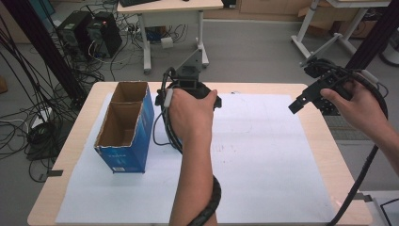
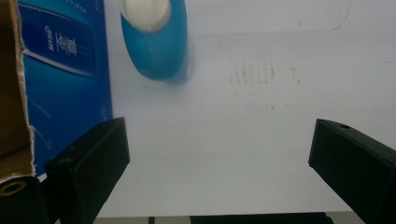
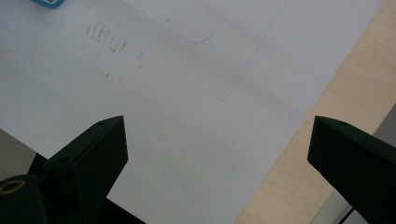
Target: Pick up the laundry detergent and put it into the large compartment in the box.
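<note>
High view: left gripper hovering just right of the box, hand covering jaws and whatever lies under them; right gripper raised over the table's right edge, well apart, jaws hard to read at this size. Best kept parked there.

Left gripper view: jaws wide apart, nothing between them. Blue bottle lying on the paper ahead, white cap toward the top, just beside the box wall. Should centre the jaws over the body, clear of the box, then lower and close. Bottle top cropped.

Right gripper view: jaws spread, empty, over paper and table edge; a blue sliver at top left, too cropped to name.
</note>
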Tool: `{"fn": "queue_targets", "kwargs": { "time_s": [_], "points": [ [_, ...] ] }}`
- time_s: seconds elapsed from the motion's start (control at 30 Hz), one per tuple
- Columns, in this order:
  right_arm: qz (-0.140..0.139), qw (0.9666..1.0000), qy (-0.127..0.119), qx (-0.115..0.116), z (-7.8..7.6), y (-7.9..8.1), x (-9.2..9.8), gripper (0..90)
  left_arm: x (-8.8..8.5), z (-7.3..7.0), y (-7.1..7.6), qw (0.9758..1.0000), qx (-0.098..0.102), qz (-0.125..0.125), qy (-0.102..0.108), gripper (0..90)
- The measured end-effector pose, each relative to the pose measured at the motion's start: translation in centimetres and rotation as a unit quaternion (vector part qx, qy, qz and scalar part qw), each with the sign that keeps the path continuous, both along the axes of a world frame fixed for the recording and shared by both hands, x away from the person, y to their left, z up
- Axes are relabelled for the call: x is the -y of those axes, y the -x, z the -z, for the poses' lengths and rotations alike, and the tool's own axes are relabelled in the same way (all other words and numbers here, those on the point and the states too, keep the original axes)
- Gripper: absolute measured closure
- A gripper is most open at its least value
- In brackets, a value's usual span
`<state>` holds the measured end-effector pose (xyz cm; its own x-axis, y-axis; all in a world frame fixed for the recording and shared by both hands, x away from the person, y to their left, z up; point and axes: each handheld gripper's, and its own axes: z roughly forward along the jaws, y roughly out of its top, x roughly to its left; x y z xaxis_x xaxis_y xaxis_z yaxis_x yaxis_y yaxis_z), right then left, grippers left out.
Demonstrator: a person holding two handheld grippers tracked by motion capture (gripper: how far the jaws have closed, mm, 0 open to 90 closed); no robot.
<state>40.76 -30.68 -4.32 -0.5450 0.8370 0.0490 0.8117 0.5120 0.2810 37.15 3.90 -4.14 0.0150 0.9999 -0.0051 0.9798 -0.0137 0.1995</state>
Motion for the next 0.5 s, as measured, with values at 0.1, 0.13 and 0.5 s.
{"fn": "queue_targets", "kwargs": {
  "time_s": [0.1, 0.13, 0.5],
  "points": [
    [-0.004, 1.0, -0.002, 0.0, -0.2, -0.2, 0.1, 5.0, -0.1, -0.2, -0.7, 1.0, 0.001, -0.003, -0.002, 5.4],
    [-0.005, 1.0, -0.004, -0.001, -0.2, -0.2, 0.2, 5.0, -0.2, -0.3, -0.9, 1.0, 0.004, -0.003, -0.001, 5.4],
    [-0.012, 0.9999, -0.007, -0.003, -0.6, -0.7, 0.3, 5.0, -0.6, -0.3, -3.5, 0.9998, 0.011, -0.007, -0.014, 5.4]
  ]
}}
